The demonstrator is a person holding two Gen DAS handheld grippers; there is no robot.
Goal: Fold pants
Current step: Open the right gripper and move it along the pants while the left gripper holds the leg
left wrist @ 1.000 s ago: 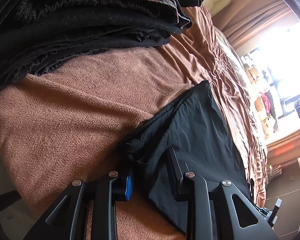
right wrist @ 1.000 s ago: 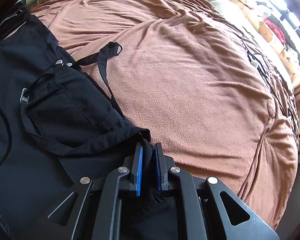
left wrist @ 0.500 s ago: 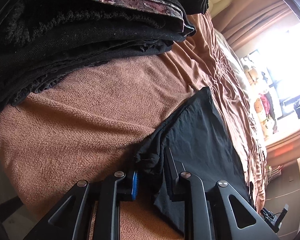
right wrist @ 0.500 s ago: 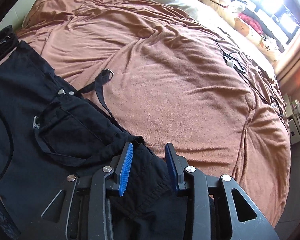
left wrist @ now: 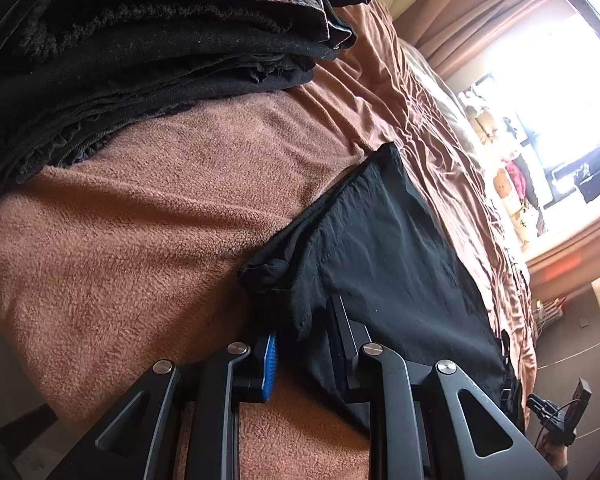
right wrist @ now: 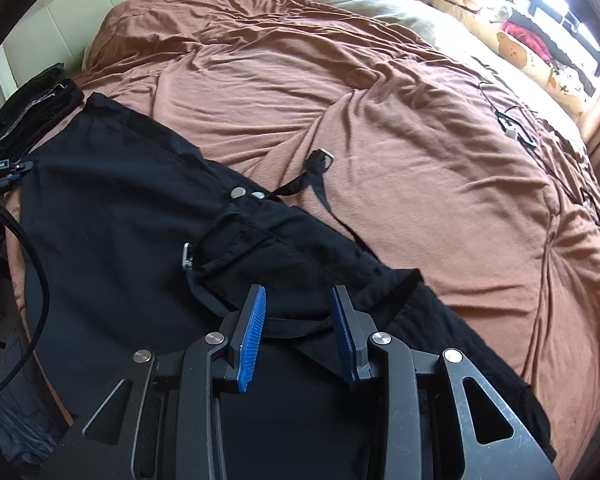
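Pants (right wrist: 112, 240) lie flat on the near left of the bed (right wrist: 420, 160). My left gripper (left wrist: 300, 354) pinches a bunched hem; right gripper (right wrist: 298, 332) hovers open, empty. Fabric looks light, limp; I'd grip seams or waistband.

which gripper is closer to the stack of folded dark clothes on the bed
Left. The left gripper sits at the pants' end just short of the stack of folded clothes. The right gripper hovers over the pants' other end, with the stack far off.
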